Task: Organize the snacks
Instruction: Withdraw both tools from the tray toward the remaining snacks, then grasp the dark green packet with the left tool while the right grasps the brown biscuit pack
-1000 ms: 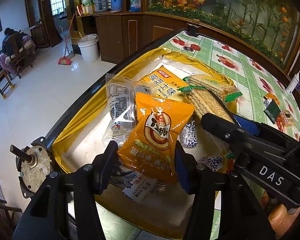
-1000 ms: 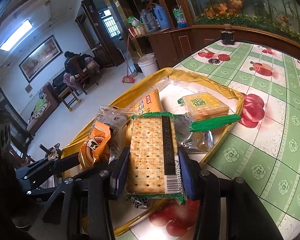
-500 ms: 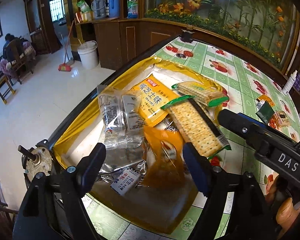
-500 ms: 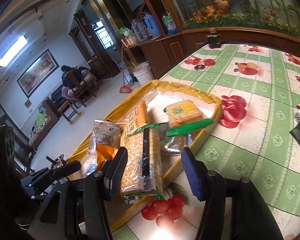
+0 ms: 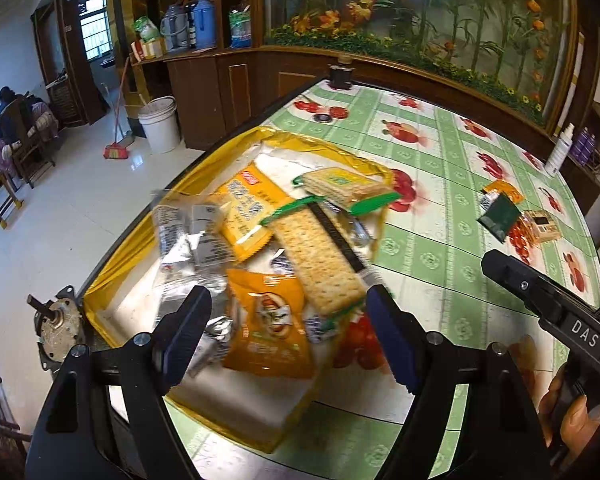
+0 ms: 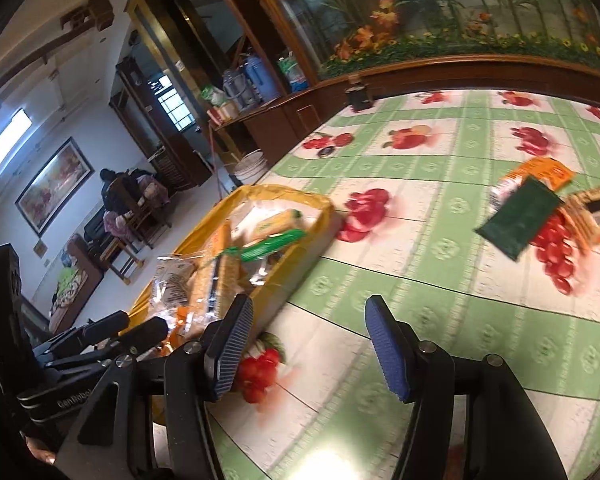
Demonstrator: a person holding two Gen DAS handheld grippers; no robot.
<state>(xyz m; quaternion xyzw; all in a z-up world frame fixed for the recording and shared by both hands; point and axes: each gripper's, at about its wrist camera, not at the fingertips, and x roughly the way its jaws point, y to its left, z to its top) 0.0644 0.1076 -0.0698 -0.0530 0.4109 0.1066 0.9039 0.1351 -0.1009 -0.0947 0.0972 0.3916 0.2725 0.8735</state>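
A yellow tray [image 5: 112, 248] at the table's left edge holds several snacks: an orange chip bag [image 5: 270, 320], a long cracker pack [image 5: 316, 260], a second cracker pack [image 5: 340, 184], an orange-yellow pack [image 5: 246, 204] and clear wrapped packs [image 5: 188, 236]. My left gripper [image 5: 286, 340] is open and empty above the tray's near end. My right gripper [image 6: 308, 348] is open and empty over the tablecloth, to the right of the tray [image 6: 300, 256]. It also shows in the left wrist view [image 5: 548, 304].
A green pouch [image 6: 518, 218], an orange packet [image 6: 546, 172] and a small woven-look box [image 6: 598, 212] lie on the fruit-print tablecloth [image 6: 440, 280] to the right. A white bottle [image 5: 560, 150] stands at the far right edge. A dark jar [image 5: 340, 76] stands at the far end.
Both grippers opened and let go: the orange chip bag and the long cracker pack now lie in the tray. Both grippers pulled back, and the right one swung right over the tablecloth.
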